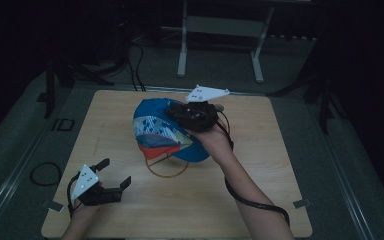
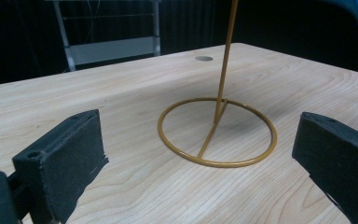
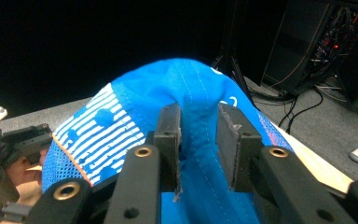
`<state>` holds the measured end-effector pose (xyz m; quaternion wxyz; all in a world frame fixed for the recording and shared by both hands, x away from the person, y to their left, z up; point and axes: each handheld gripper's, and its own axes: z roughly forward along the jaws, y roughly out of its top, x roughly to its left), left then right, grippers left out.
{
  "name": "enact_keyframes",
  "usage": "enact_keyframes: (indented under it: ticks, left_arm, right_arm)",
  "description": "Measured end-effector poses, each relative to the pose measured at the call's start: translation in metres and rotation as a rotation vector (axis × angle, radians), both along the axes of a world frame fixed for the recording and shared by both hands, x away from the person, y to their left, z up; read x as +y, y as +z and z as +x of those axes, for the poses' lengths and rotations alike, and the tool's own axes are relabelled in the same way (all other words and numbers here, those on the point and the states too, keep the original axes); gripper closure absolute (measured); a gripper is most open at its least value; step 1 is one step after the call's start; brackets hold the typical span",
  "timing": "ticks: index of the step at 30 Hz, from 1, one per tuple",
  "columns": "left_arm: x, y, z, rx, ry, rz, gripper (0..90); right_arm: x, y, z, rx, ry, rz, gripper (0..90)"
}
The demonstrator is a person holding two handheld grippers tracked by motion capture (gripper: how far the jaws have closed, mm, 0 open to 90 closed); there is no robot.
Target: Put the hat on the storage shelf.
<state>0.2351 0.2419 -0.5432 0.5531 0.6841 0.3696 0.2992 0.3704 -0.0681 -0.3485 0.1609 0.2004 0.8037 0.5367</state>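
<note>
A: Where is the cap [image 1: 167, 131]?

B: It sits atop a thin yellow stand [image 2: 216, 133] near the middle of the counter [image 1: 260, 185], its peak toward 7 o'clock in the high view. The stand's ring base lies flat on the wood, just at 6 o'clock from the cap.

A: And the right claw [image 1: 180, 114]?

B: It is on the crown from the 2 o'clock side. In the right gripper view a ridge of blue cloth stands between its two pads [image 3: 170, 135], which are parted a little. The cloth looks pinched up between them, though whether they press on it cannot be told for sure.

A: The left claw [image 1: 114, 174]?

B: It rests low at about 8 o'clock from the cap, well apart from it. Its jaws stand wide and grip nothing; the left gripper view looks between them at the stand's ring.
</note>
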Motion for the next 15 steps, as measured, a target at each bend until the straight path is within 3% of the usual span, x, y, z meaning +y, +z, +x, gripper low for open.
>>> enact_keyframes:
  ticks: [3, 6, 15]
  left_arm:
    - [0.0, -0.001, 0.0, 0.003, 0.0, -0.002, 2.4]
    - [0.0, -0.001, 0.0, 0.005, 0.0, -0.003, 2.4]
    - [0.001, 0.0, -0.001, -0.002, -0.001, -0.017, 2.4]
  right_arm:
    - [-0.006, -0.004, -0.001, 0.009, -0.006, -0.003, 69.5]
    - [-0.012, -0.007, -0.001, 0.033, 0.003, 0.026, 68.9]
    - [-0.032, -0.015, -0.012, 0.032, -0.004, 0.056, 64.0]
